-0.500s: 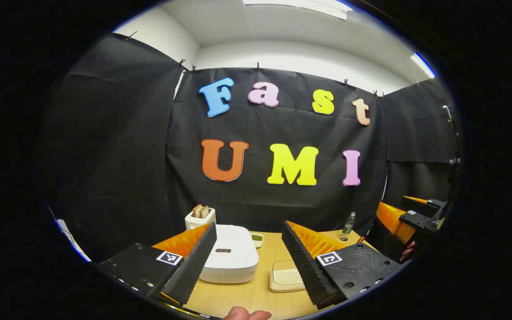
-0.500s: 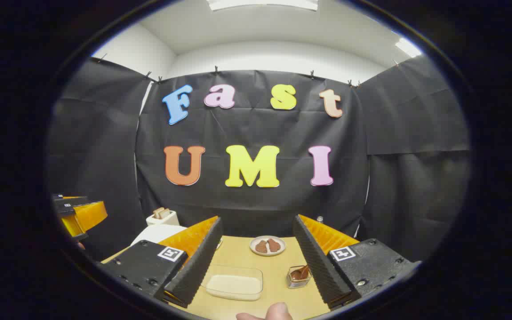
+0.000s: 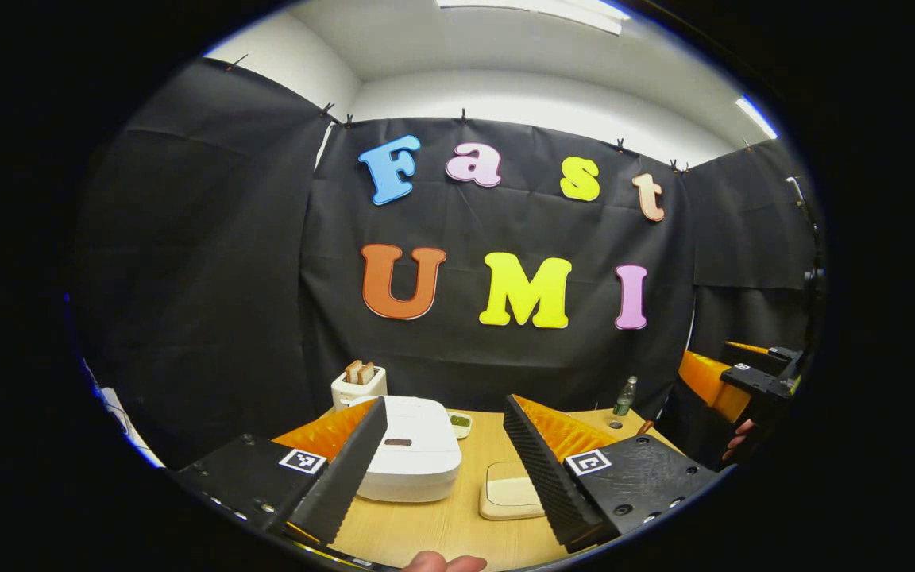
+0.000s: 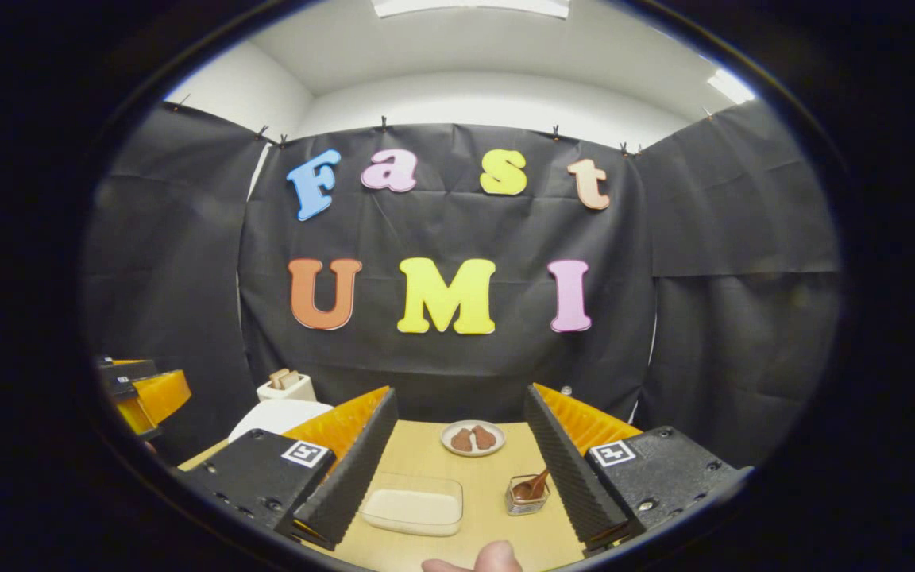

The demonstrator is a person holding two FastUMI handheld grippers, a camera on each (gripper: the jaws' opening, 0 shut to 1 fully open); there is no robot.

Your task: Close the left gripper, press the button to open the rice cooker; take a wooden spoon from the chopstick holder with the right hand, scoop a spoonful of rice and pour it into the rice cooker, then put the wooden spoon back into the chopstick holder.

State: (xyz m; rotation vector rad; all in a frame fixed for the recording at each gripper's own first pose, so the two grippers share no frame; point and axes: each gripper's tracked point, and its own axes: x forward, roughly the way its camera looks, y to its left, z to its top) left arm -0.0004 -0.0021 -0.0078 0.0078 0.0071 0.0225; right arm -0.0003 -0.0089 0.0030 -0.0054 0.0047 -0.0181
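Left tongs (image 3: 443,465) are spread wide, nothing between the fingers, held above the near edge of the bench (image 3: 442,524). The rice cooker (image 3: 414,459) sits just ahead and slightly left of their centreline, partly behind the left finger, lid down. The dark button strip (image 3: 398,442) on the lid faces the tongs, so the first move looks like: clench, then go forward, down and a touch left onto it. Left side is clearly the nearer one to the cooker; in the right gripper view the cooker's white body (image 4: 279,415) is only an edge far to the left. Right tongs (image 4: 457,469) are also released and empty, hovering over the bench. The chopstick holder (image 4: 526,496) stands just inside the right finger, ahead and slightly right of centre, with the wooden spoon (image 4: 535,485) leaning in it, bowl end up as far as I can tell. The rice tray (image 4: 414,507) lies flat ahead-left of centre, long axis across the view, close beside the holder, so spoon-to-rice is a short sideways hop.
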